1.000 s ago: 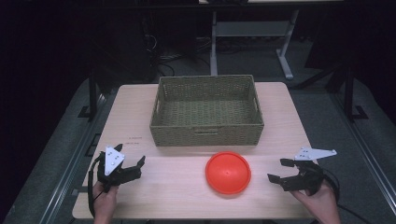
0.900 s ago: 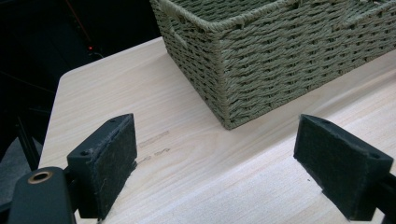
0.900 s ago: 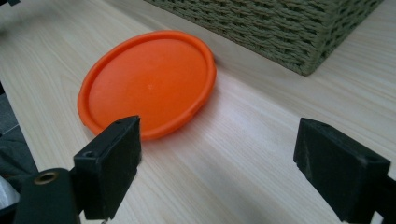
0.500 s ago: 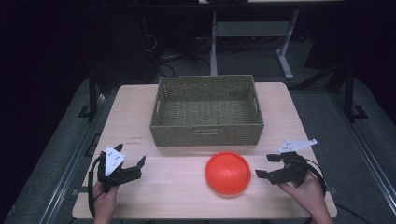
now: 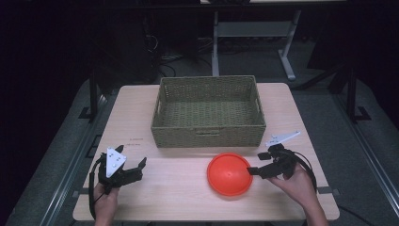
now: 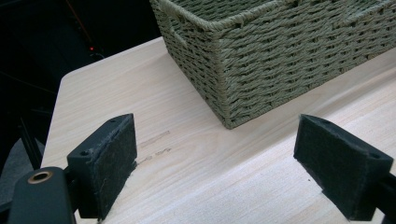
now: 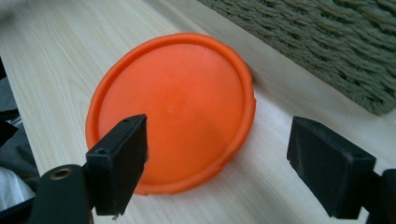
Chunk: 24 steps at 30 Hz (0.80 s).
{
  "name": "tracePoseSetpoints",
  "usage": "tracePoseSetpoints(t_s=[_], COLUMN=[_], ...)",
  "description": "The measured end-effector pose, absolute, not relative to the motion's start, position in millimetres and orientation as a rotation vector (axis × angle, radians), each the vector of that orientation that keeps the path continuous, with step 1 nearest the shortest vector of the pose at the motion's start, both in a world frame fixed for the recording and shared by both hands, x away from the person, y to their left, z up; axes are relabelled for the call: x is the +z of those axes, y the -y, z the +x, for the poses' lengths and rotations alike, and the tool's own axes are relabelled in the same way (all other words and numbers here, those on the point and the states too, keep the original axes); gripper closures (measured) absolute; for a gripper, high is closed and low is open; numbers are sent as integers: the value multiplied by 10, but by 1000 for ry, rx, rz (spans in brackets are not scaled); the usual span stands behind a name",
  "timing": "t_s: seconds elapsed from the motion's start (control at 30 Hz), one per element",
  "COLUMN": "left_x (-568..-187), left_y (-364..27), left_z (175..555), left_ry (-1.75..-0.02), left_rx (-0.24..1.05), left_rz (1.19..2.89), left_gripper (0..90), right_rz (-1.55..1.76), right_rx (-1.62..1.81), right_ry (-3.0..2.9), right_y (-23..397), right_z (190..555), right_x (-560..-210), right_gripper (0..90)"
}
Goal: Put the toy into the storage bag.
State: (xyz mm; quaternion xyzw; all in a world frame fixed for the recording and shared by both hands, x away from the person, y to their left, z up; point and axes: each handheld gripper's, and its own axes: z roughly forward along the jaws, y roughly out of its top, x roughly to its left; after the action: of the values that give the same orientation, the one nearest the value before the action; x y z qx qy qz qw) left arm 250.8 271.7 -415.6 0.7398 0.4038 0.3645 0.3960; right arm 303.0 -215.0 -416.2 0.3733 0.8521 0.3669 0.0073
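Orange disc (image 5: 229,173) on pale wood table (image 5: 179,197), dark room; right tool (image 5: 256,163) wide open, closing w/ nothing gripped

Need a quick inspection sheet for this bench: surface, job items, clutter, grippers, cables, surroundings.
Surface: light wooden table, faint marks near the left side.
Job's things: orange disc lies flat on the table just in front of the woven basket; nothing seen inside the basket.
Clutter: nothing seen.
Grippers: left gripper open, low over bare table at the front left. Right gripper open at the disc's right edge, jaws just been closing a little; pads not pressing on the disc.
Cables: a black cable loops from each gripper beside the hand.
Surroundings: dark room, grey floor, a white metal frame behind the table.
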Motion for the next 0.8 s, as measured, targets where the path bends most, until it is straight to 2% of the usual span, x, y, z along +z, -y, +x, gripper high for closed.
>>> tracePoseSetpoints(t_s=[0.4, 0.8], left_x=[-4157, -4153], left_y=[-2720, -2723], left_z=[2514, 2513], left_ry=[-1029, -1031], left_rx=[921, 926], left_rz=[1872, 1863], left_gripper=[127, 127], right_rz=[1191, 1207], right_rx=[1089, 974], right_ry=[-2710, -2761], right_y=[1910, 1856], right_z=[3196, 3317], right_x=[-4240, -4412], right_gripper=[208, 308])
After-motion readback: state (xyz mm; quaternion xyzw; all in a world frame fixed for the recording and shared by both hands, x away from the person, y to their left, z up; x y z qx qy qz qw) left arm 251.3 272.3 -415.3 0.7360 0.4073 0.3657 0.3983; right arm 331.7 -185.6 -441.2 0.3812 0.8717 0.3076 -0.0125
